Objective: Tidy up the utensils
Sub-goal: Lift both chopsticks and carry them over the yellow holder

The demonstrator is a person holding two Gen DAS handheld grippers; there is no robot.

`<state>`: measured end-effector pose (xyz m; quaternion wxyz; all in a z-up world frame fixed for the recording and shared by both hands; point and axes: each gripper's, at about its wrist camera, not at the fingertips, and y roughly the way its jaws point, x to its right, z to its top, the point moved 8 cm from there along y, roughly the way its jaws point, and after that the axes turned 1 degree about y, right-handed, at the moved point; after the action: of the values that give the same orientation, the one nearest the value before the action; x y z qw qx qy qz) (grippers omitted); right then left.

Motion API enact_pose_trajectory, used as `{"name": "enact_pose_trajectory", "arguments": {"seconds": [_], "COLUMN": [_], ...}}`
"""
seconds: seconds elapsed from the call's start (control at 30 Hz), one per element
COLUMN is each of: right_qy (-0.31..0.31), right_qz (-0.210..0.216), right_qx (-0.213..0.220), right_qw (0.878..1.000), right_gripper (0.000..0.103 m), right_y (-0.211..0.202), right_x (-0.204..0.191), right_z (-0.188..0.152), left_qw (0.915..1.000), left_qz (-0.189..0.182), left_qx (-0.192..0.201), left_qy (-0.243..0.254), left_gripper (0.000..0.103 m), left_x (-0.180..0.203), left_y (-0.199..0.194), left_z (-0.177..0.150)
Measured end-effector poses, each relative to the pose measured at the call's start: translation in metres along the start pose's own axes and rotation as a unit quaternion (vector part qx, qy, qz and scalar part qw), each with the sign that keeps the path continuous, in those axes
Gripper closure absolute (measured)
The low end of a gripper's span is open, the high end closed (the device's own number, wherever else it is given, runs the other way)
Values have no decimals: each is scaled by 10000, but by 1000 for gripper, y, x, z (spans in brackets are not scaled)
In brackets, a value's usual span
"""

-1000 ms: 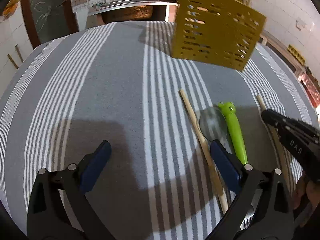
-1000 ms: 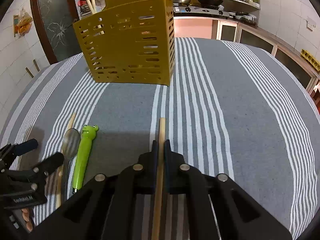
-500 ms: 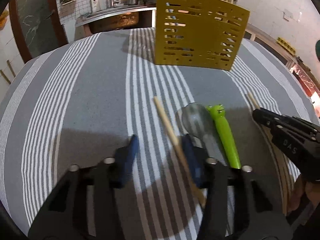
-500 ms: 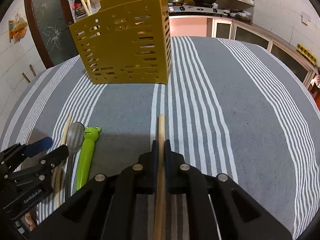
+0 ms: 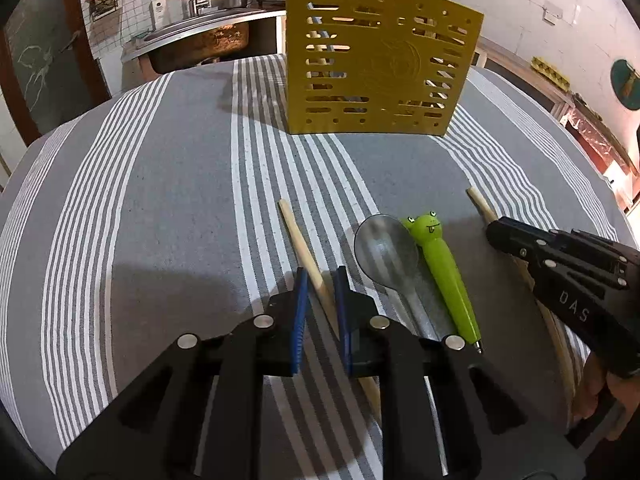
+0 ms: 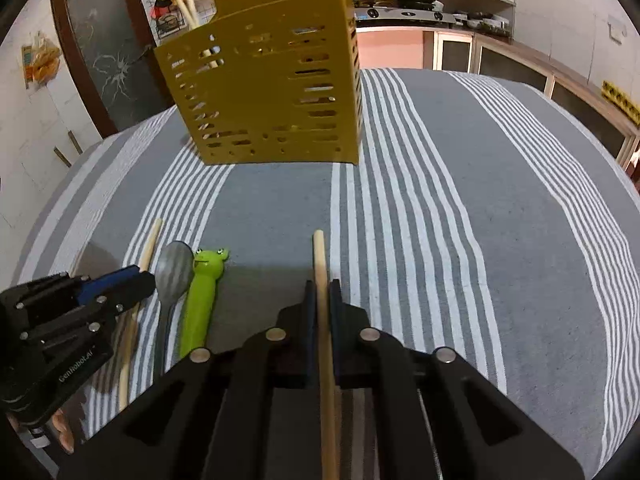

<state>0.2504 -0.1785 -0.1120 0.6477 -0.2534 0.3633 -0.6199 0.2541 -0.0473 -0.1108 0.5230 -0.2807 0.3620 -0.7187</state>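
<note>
Holder point(image 5: 380, 76): at far desk point(image 5: 160, 200), some sticks already inside.
Left gripper point(image 5: 320, 280): jaws just closed around left chopstick point(image 5: 304, 248).
Right gripper point(image 6: 322, 292): right chopstick point(image 6: 319, 256) pinched.
Outstanding: spoon point(image 5: 386, 248) and frog pen point(image 5: 444, 276) lying between, near edge.

My own black frame hides the near end of the chopstick point(image 5: 308, 252) between my left pads and the handle of the metal spoon point(image 5: 386, 248). In the right wrist view, the other chopstick point(image 6: 320, 280) runs off the bottom edge. What stands inside the yellow holder point(image 5: 380, 68) shows only through its slots, too small to tell, and the stick tops above it are cut off.
</note>
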Motion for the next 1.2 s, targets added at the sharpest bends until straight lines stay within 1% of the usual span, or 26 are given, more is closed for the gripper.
{"name": "enact_pose_trajectory", "arguments": {"seconds": [0.17,0.37,0.4,0.43,0.5,0.6,0.7,0.8,0.83,1.0,1.1,1.2], "right_qy": [-84,-106,-94,-87,-65,-39,-10,-7,-19,-79,-111,-140], "right_qz": [-70,-103,-104,-105,-104,-89,-57,-17,-12,31,71,65], "right_qx": [-27,35,63,82,153,332,574,841,948,1427,1712,2039], "right_qw": [9999,9999,9999,9999,9998,9994,9983,9965,9955,9897,9852,9789], "right_gripper": [96,96,97,97,97,97,97,97,97,97,97,97], "right_y": [2,1,0,-1,-4,-14,-27,-41,-47,-69,-80,-94], "right_x": [-1,-2,-2,-2,-1,2,5,4,3,-4,-8,-11], "right_z": [0,1,1,1,3,6,12,18,20,28,33,37], "left_qw": [9998,9993,9992,9992,9993,9986,9970,9935,9915,9830,9752,9722], "left_qz": [200,315,325,304,241,257,263,309,356,451,549,552], "left_qx": [65,197,223,238,290,452,729,1091,1251,1775,2135,2267], "left_qy": [54,63,85,90,66,32,-29,-80,-84,-146,-187,-197], "left_gripper": [89,92,94,98,99,99,99,99,99,99,98,98], "left_x": [4,7,9,10,12,11,9,8,7,2,-1,-4], "left_y": [3,3,2,1,-2,-10,-25,-43,-50,-76,-92,-100], "left_z": [1,5,5,5,6,9,13,20,22,30,35,38]}}
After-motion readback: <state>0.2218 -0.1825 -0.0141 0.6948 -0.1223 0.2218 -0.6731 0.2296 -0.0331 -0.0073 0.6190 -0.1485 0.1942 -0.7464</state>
